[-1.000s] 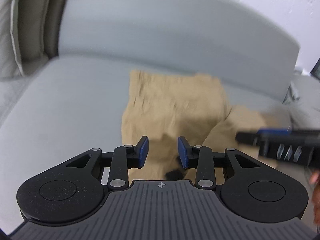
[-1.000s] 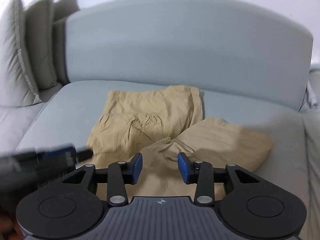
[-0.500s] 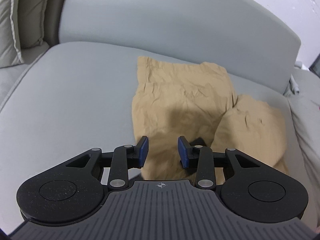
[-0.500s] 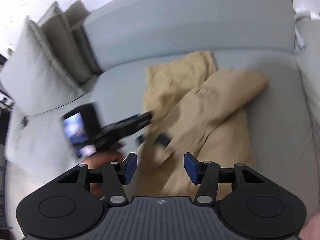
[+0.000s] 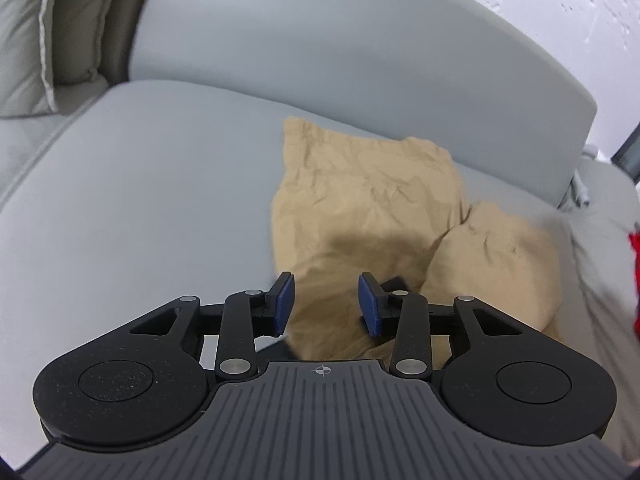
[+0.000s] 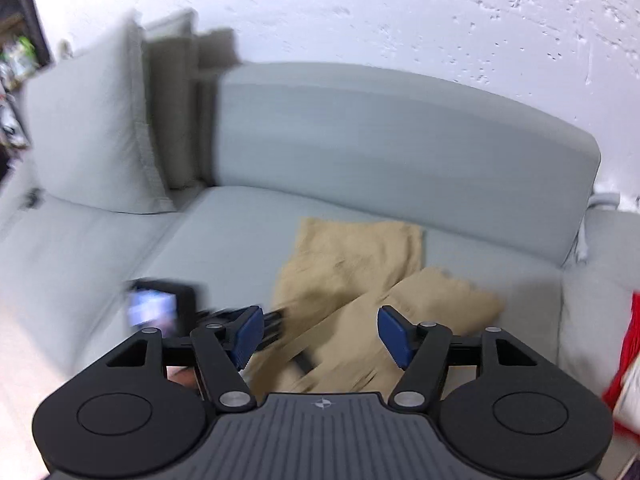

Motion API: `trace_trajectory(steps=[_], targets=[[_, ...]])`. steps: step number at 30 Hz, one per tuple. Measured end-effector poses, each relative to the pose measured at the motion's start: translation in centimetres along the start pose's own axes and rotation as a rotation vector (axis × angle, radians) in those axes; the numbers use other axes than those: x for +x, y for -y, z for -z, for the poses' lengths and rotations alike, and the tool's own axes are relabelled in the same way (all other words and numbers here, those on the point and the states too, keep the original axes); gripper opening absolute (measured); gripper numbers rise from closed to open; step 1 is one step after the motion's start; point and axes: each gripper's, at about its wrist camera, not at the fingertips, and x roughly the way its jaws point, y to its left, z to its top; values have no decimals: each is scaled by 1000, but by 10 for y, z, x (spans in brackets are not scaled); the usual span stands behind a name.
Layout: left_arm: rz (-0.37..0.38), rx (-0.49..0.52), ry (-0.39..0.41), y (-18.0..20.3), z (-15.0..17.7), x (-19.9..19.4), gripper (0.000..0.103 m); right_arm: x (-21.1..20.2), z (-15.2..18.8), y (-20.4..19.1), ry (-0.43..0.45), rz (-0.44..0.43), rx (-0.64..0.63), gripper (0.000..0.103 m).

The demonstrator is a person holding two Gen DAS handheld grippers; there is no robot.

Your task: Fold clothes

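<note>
Tan trousers [image 5: 360, 208] lie crumpled on the grey sofa seat [image 5: 140, 184], with one leg folded across to the right [image 5: 500, 256]. My left gripper [image 5: 326, 306] is open and empty, just above the near edge of the trousers. My right gripper [image 6: 320, 338] is open wide and empty, held above the near part of the trousers [image 6: 352, 264]. The left gripper's body and camera screen [image 6: 154, 308] show blurred at the left in the right wrist view.
The sofa backrest [image 6: 400, 128] runs behind the trousers. Grey cushions [image 6: 92, 128] lean at the back left. A red and white cloth [image 6: 624, 352] lies at the right edge. A white wall [image 6: 360, 12] is behind.
My right gripper has lifted and levelled, and its jaws have opened wider. My left gripper has shifted slightly over the trousers' near edge, still open.
</note>
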Motion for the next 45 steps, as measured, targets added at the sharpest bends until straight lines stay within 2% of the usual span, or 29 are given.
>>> trace_trajectory(steps=[4, 5, 10, 12, 14, 17, 20, 22, 23, 25, 28, 30, 31, 32, 33, 34, 35, 36, 38, 42, 45], targets=[[-16, 22, -16, 11, -5, 13, 41, 110, 2, 14, -84, 105, -8, 60], [-22, 21, -20, 12, -7, 16, 41, 134, 3, 22, -117, 124, 33, 60], [-32, -7, -59, 14, -11, 32, 41, 199, 13, 43, -237, 172, 97, 60], [-40, -9, -82, 15, -11, 38, 42, 215, 27, 46, -308, 165, 102, 51], [-48, 2, -94, 17, -9, 41, 42, 223, 42, 48, -335, 153, 97, 27], [-64, 7, -88, 16, -8, 39, 42, 217, 53, 45, -281, 140, 82, 16], [-83, -26, -62, 7, -9, 32, 42, 182, 55, 31, -141, 180, 0, 14], [-97, -63, -36, -1, -11, 27, 42, 147, 57, 19, 21, 202, -58, 13], [-105, -81, -22, -4, -11, 24, 42, 140, 56, 17, 57, 206, -67, 13], [-129, -111, 10, -11, -11, 17, 42, 117, 58, 5, 202, 210, -127, 14], [-176, -148, 65, -22, -12, 6, 42, 115, 53, -10, 317, 160, -185, 14], [-206, -183, 97, -32, -13, -1, 43, 127, 45, -20, 335, 127, -212, 14], [-220, -200, 110, -37, -14, -3, 44, 139, 39, -27, 336, 105, -229, 16], [-232, -212, 116, -42, -14, -4, 45, 147, 37, -30, 331, 98, -241, 21], [-243, -221, 116, -46, -15, -4, 47, 166, 31, -38, 286, 85, -280, 29], [-254, -231, 117, -50, -16, -4, 48, 185, 26, -45, 239, 71, -319, 49], [-265, -240, 118, -54, -17, -4, 48, 187, 24, -49, 197, 78, -336, 52], [-265, -245, 114, -56, -17, -4, 48, 203, 20, -52, 115, 111, -349, 52], [-221, -247, 91, -59, -17, 0, 48, 203, 17, -49, 86, 107, -312, 55], [-112, -216, 58, -50, -17, 9, 50, 165, 20, -14, 117, 27, -162, 62], [-55, -189, 53, -37, -15, 21, 50, 140, 28, 21, 128, 45, -104, 62]])
